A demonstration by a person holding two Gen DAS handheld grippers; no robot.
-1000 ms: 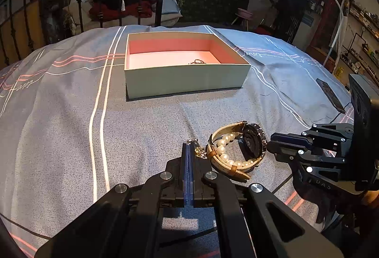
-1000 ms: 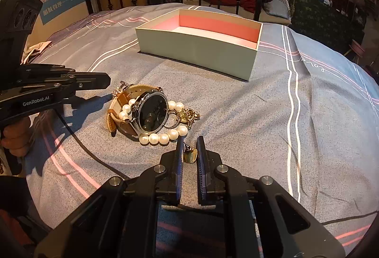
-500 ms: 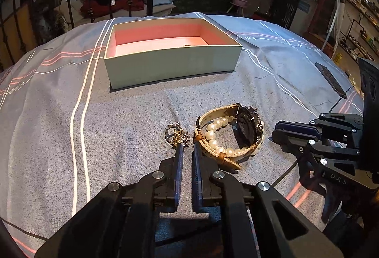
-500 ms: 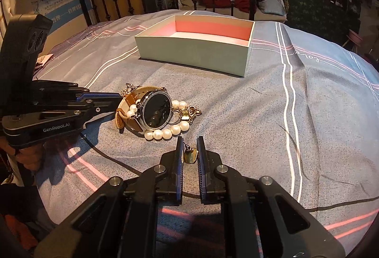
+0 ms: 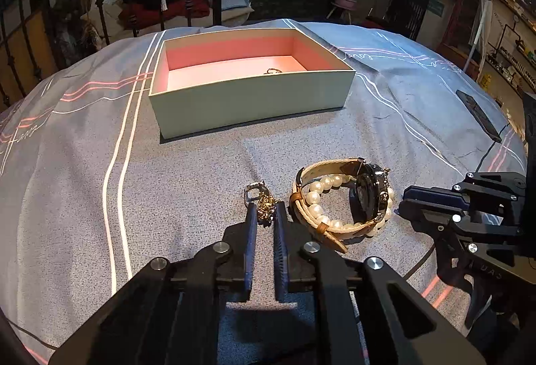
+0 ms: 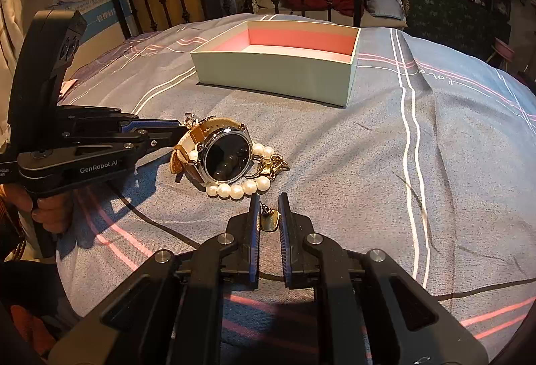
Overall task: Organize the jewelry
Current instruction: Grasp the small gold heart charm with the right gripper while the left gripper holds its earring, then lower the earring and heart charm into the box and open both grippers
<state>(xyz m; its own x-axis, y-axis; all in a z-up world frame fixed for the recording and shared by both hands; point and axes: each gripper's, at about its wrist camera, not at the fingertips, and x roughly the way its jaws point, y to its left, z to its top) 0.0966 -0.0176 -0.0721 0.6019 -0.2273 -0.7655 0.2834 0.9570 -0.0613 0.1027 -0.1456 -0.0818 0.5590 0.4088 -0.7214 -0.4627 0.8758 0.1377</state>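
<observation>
**Jewelry on the striped bedspread**

A grey bedspread (image 5: pixel 187 184) with pink and white stripes fills your view, iron bed rails behind. The watch (image 6: pixel 227 157) lies on its side, face toward your right gripper (image 6: pixel 268 209), pearl bracelet (image 6: pixel 238 190) looped around it. The open box (image 5: pixel 251 97) sits beyond. Your left gripper (image 5: pixel 266 217) stands narrowly parted around a gold charm (image 5: pixel 264 209); your right, equally narrow, flanks a small gold pendant (image 6: pixel 269 220).

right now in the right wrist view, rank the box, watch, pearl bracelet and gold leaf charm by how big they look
1. box, largest though farthest
2. watch
3. pearl bracelet, close to the watch in spread and partly hidden behind it, so unsure
4. gold leaf charm, smallest
</observation>
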